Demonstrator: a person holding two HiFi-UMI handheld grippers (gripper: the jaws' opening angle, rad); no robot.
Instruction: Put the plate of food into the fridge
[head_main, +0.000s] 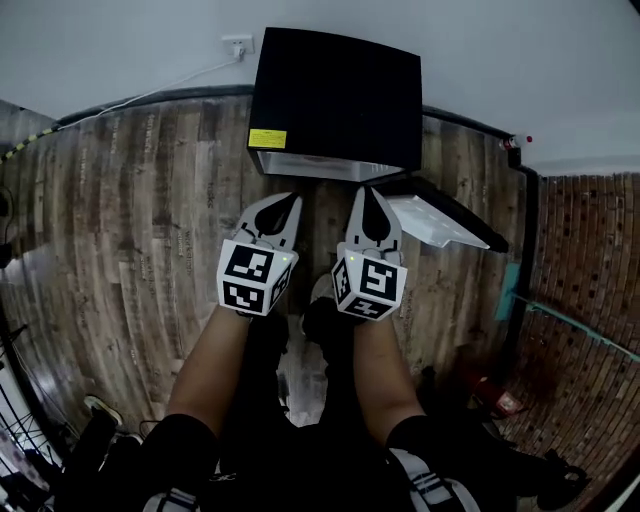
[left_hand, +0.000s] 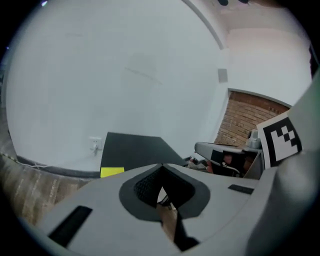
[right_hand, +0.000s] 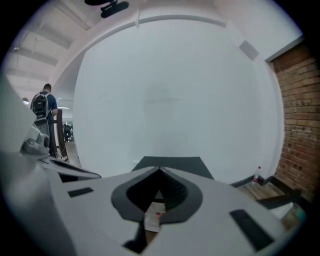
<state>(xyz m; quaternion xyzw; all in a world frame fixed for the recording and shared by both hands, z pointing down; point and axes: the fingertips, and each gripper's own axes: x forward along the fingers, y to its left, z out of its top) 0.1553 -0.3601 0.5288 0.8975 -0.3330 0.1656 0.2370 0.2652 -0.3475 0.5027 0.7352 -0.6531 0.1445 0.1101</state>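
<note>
A black mini fridge stands against the white wall, and its door hangs open to the right with the white inner side up. No plate of food shows in any view. My left gripper and right gripper are held side by side just in front of the fridge, both pointing at it. Each has its jaws closed tip to tip with nothing between them. In the left gripper view, the left gripper points over the fridge top. The right gripper does the same in its own view over the fridge top.
The floor is wood plank, with a brick wall at the right. A wall socket with a cable sits left of the fridge. A bottle stands by the wall, and red items lie at the lower right. A person with a backpack stands far off.
</note>
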